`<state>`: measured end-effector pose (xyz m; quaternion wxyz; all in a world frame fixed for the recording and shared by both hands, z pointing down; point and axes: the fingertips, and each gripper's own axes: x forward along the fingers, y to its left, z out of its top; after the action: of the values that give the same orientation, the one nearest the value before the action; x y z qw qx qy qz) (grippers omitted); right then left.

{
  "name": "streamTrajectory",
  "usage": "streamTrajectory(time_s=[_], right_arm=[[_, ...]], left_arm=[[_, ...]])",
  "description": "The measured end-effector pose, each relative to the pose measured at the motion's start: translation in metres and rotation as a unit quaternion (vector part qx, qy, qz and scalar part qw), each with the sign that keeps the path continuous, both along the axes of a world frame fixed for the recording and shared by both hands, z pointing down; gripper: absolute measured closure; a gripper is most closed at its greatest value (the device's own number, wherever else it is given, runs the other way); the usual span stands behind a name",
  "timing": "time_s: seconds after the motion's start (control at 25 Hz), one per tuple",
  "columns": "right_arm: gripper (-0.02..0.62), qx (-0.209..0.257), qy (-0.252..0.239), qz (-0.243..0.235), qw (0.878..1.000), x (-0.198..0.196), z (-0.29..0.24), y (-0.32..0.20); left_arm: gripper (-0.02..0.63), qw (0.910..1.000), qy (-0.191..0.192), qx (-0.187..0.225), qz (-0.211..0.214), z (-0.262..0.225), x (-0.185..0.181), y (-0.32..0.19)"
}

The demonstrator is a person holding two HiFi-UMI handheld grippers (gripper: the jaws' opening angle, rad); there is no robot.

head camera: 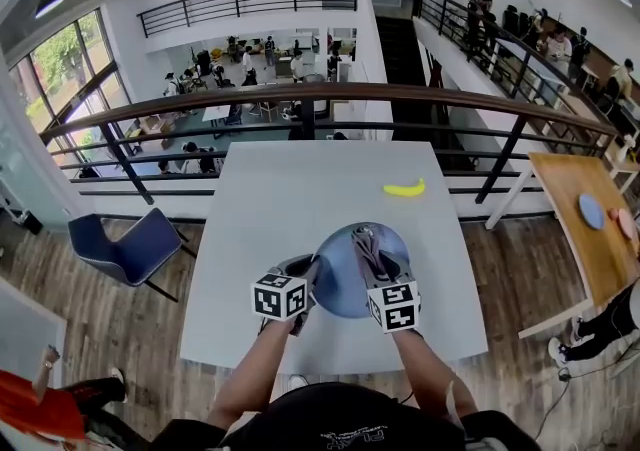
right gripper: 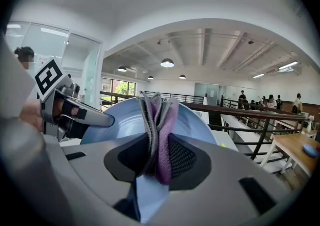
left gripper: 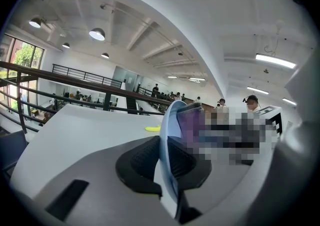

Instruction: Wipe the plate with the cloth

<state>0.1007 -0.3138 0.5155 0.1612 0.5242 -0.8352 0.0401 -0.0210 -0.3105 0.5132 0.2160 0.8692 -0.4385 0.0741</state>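
A light blue plate (head camera: 340, 274) is held tilted above the white table (head camera: 250, 209). My left gripper (head camera: 306, 284) is shut on the plate's left rim; in the left gripper view the rim (left gripper: 166, 155) runs edge-on between the two pads. My right gripper (head camera: 372, 259) is shut on a folded grey and purple cloth (head camera: 362, 239), which lies against the plate's face. In the right gripper view the cloth (right gripper: 159, 135) stands bunched between the pads, with the plate (right gripper: 120, 120) behind it and the left gripper (right gripper: 65, 112) at the left.
A yellow banana (head camera: 405, 189) lies on the far right part of the table. A blue chair (head camera: 130, 249) stands to the left. A dark railing (head camera: 320, 94) runs beyond the table's far edge. At the right is a wooden table (head camera: 590, 229) with plates.
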Motion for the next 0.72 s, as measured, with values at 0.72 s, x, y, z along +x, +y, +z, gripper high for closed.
streamTrajectory(time_s=[0.72], right_arm=[[0.479, -0.028, 0.007, 0.062, 0.998, 0.049, 0.029, 0.008]], left_arm=[[0.572, 0.9995, 0.020, -0.002, -0.026, -0.002, -0.020, -0.002]])
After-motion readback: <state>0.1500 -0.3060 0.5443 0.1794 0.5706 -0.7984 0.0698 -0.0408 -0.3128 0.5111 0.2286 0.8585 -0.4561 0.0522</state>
